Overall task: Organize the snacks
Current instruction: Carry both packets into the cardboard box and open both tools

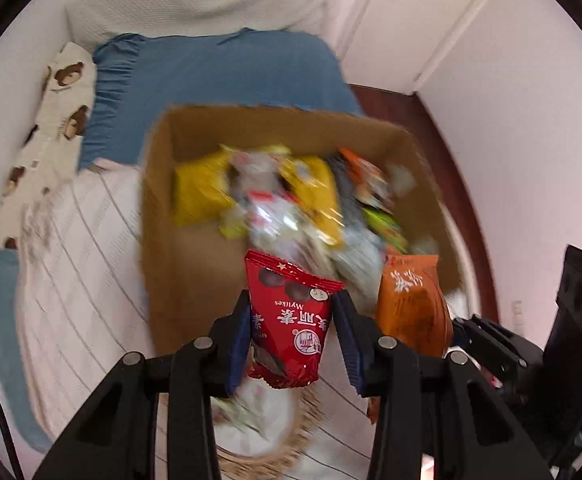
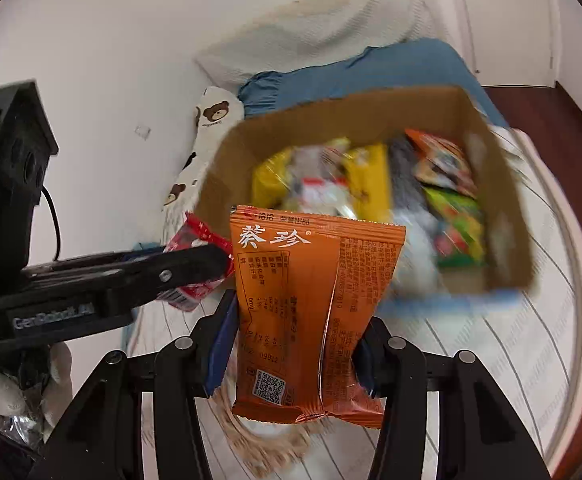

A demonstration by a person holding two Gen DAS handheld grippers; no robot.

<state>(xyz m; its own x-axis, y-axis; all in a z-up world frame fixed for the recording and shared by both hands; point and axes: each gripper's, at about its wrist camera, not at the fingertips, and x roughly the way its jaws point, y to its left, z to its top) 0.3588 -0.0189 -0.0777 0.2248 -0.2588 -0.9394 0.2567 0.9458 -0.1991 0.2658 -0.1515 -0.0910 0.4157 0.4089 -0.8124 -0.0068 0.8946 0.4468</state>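
On striped bed [image 1: 91, 240]: cardboard box [image 1: 163, 240], contents blurred.

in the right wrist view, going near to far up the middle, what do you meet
right claw shut on the orange snack packet → cardboard box of mixed snacks → blue pillow → white pillow

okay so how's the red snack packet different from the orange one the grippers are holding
The red packet shows round chocolate balls and the word Mylikes; the orange packet shows white characters, fine print and a QR code. The red packet sits in the left gripper, the orange packet in the right gripper. The red packet looks narrower than the orange one. Both are sealed foil packets, clamped between blue pads near the cardboard box.
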